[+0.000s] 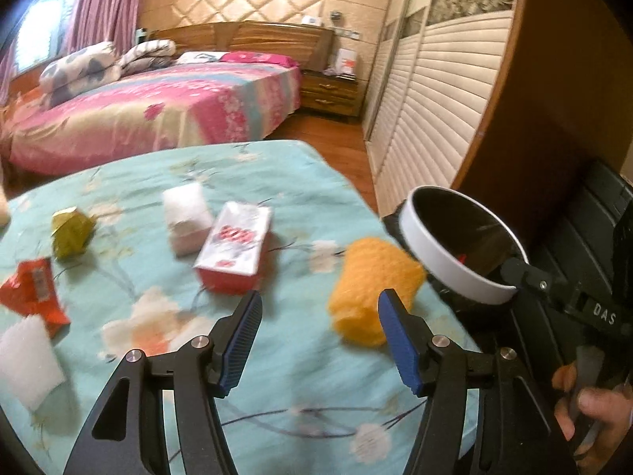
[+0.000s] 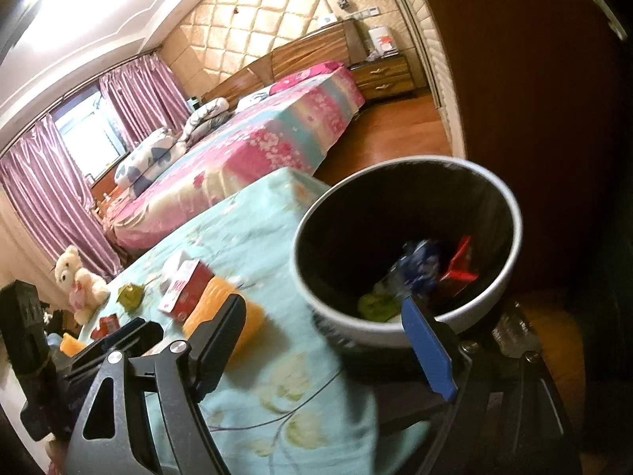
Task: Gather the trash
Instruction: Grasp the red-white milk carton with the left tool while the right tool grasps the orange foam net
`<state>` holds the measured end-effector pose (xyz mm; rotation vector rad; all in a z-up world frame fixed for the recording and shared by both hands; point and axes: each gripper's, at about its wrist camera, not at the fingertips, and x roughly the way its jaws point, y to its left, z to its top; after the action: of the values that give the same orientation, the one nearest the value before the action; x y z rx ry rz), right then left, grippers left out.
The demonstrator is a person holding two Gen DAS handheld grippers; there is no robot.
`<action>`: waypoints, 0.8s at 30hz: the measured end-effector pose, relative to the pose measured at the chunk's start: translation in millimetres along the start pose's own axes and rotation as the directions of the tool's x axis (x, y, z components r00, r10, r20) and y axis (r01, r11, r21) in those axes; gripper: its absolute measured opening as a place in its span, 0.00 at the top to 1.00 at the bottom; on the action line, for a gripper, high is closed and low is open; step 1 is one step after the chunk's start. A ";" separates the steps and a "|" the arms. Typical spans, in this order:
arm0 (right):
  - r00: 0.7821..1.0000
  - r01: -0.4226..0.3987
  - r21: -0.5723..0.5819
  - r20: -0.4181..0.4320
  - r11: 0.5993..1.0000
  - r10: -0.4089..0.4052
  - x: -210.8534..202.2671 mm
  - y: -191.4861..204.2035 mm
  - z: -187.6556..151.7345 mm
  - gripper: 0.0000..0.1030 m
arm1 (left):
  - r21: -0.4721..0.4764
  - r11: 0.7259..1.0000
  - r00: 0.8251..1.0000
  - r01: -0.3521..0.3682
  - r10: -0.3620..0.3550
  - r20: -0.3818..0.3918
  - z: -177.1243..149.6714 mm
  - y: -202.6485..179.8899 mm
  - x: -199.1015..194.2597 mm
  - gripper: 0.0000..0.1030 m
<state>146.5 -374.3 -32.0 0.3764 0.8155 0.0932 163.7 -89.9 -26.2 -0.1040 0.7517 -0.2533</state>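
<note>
Trash lies on a teal flowered tablecloth [image 1: 285, 360]: an orange foam sleeve [image 1: 372, 289], a red and white box [image 1: 237, 249], white foam blocks [image 1: 186, 217], a green crumpled wrapper [image 1: 71, 233] and a red wrapper [image 1: 33, 293]. My left gripper [image 1: 320, 340] is open and holds nothing; the orange sleeve lies just past its right finger. At the table's right edge is a white bin with a black inside [image 1: 455, 245]. My right gripper [image 2: 324, 336] is open and empty just before the bin [image 2: 510, 213]. In the bin lie blue [image 2: 419, 261], red [image 2: 461, 265] and green [image 2: 376, 304] scraps.
A pink bed [image 1: 158, 111] and a wooden nightstand [image 1: 328, 91] stand behind the table. Louvred wardrobe doors [image 1: 427, 91] line the right side. A teddy bear [image 2: 77, 281] sits beyond the table's far end. A plastic bottle [image 2: 514, 328] lies beside the bin.
</note>
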 end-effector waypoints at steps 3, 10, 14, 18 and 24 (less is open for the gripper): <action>1.000 -0.011 -0.007 -0.013 1.000 0.011 2.1 8.6 -8.0 0.20 | -0.019 1.000 1.000 -0.023 0.023 -0.010 -7.3 10.9 -4.1 0.40; 0.998 -0.048 -0.030 -0.050 0.998 0.047 12.9 28.6 -22.5 0.19 | -0.047 0.997 0.998 -0.054 0.052 -0.032 -13.1 28.4 -7.1 0.40; 0.995 -0.065 -0.028 -0.072 0.998 0.062 20.9 34.9 -27.8 0.19 | -0.054 0.996 0.997 -0.065 0.063 -0.047 -13.3 37.9 -6.3 0.40; 0.992 -0.077 -0.025 -0.098 0.997 0.075 29.8 39.6 -32.5 0.19 | -0.054 0.997 0.997 -0.064 0.060 -0.056 -11.0 45.2 0.0 0.39; 0.989 -0.087 -0.016 -0.118 0.996 0.085 42.2 47.0 -35.0 0.19 | -0.038 0.997 0.996 -0.060 0.057 -0.065 -1.0 53.0 14.2 0.35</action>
<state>153.0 -310.9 -66.0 0.3885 0.9135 0.2057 183.1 -42.6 -46.1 -0.1121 0.8221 -0.1866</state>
